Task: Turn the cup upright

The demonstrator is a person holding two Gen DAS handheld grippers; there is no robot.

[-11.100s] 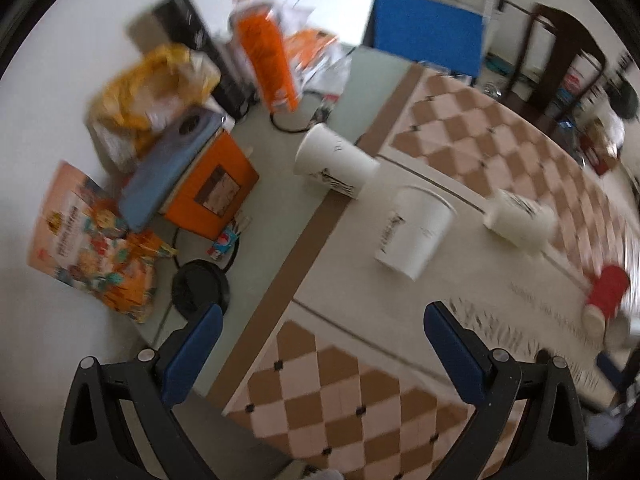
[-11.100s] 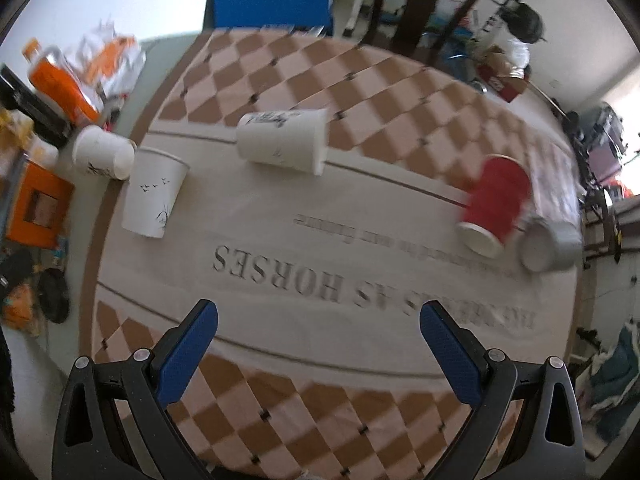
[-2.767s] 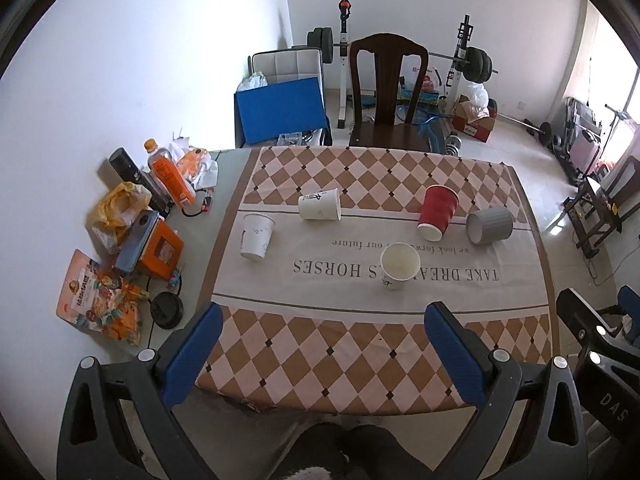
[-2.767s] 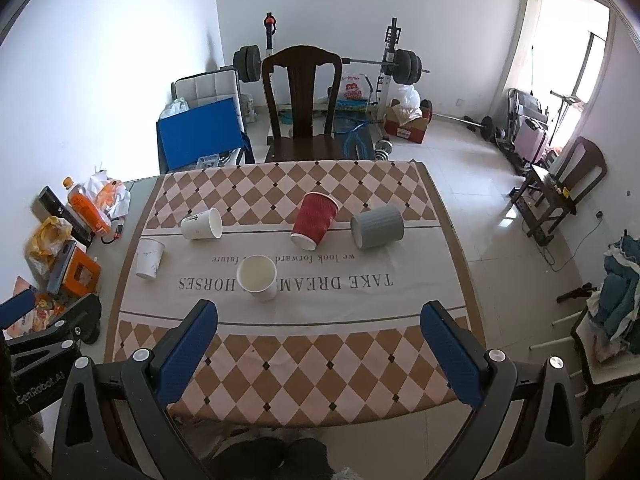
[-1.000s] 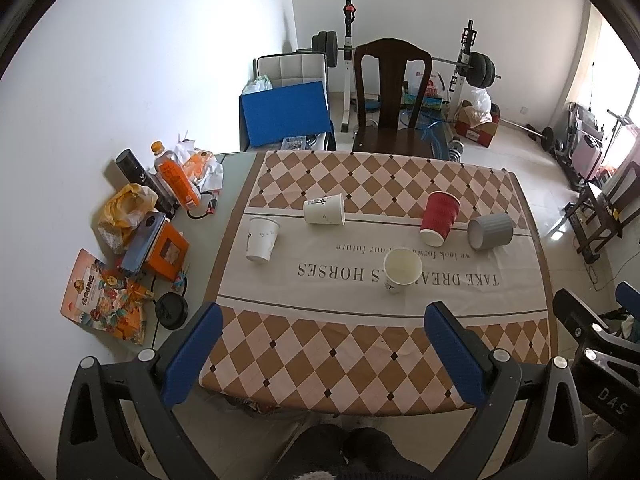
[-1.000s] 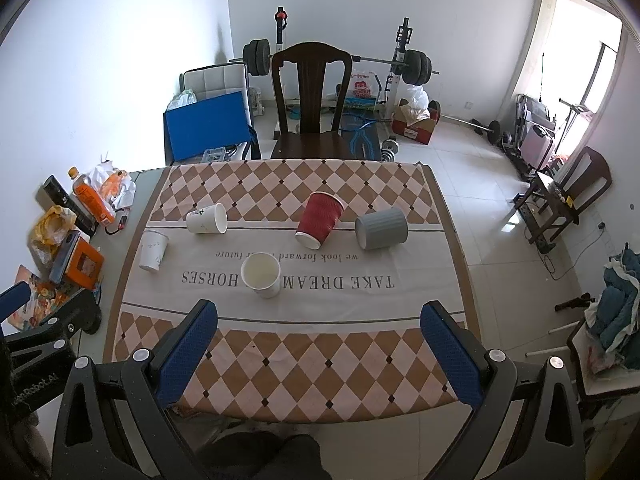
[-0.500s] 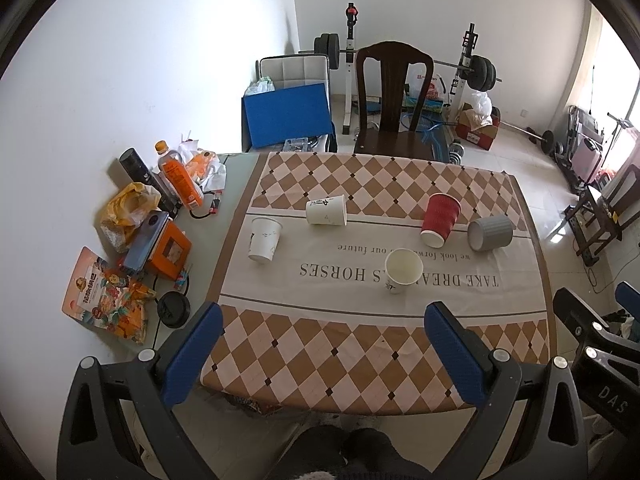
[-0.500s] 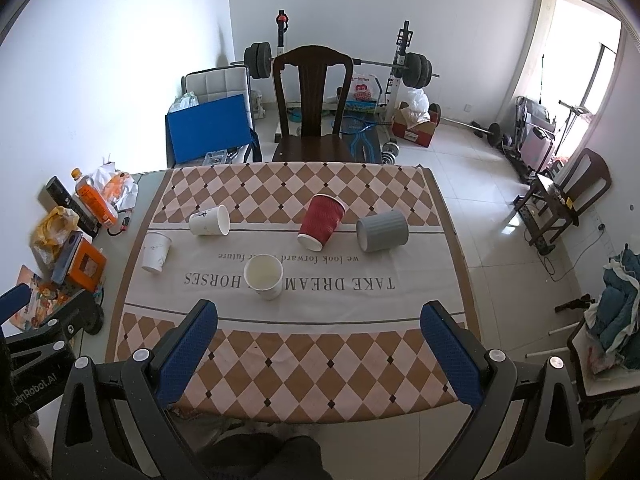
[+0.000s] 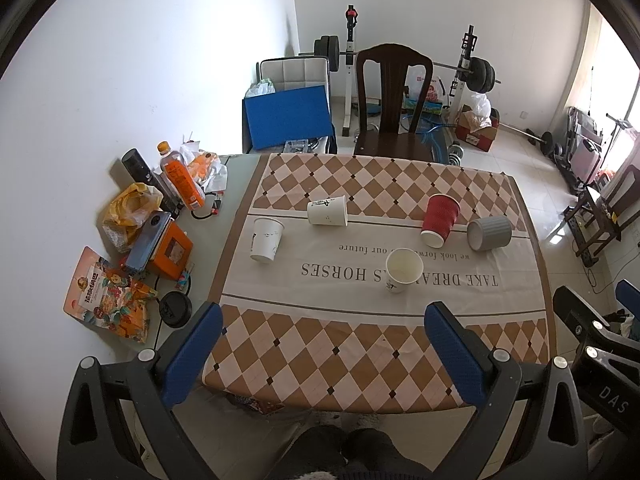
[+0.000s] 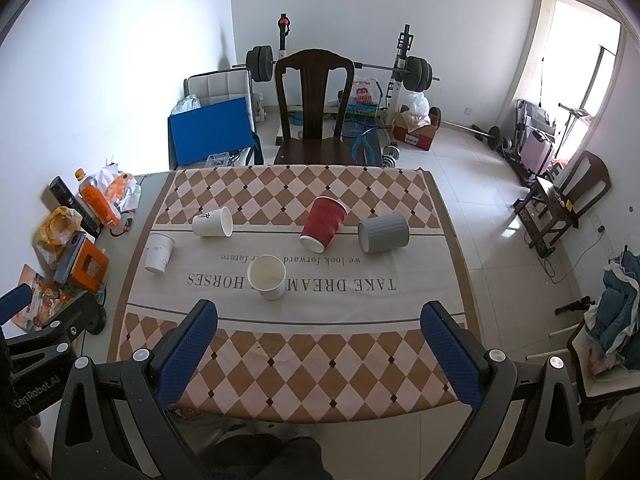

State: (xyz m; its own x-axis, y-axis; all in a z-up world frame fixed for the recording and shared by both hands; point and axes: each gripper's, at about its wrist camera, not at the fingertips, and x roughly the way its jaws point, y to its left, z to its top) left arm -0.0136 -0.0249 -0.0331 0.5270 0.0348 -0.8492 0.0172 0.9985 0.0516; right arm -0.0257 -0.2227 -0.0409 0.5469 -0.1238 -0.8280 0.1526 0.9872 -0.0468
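Several cups are on the checked tablecloth [image 9: 360,344]. A white paper cup [image 9: 403,270] [image 10: 267,277] stands upright near the middle. A white cup [image 9: 328,211] [image 10: 213,221], a red ribbed cup [image 9: 439,220] [image 10: 322,223] and a grey ribbed cup [image 9: 489,233] [image 10: 383,232] lie on their sides. Another white cup [image 9: 266,239] [image 10: 159,253] at the left stands mouth down. My left gripper [image 9: 320,344] and right gripper [image 10: 318,344] are open and empty, held high above the table's near edge, far from all cups.
Snack bags, an orange bottle [image 9: 182,182], an orange box [image 9: 170,250] and a black disc [image 9: 175,309] crowd the table's left strip. A dark wooden chair [image 9: 394,100] stands behind the table. Weights, a blue board [image 9: 288,122] and furniture fill the room beyond.
Both grippers have pulled far back and up from close over the cups. One white cup that lay on its side now stands upright near the middle. In the last second, only slight camera drift.
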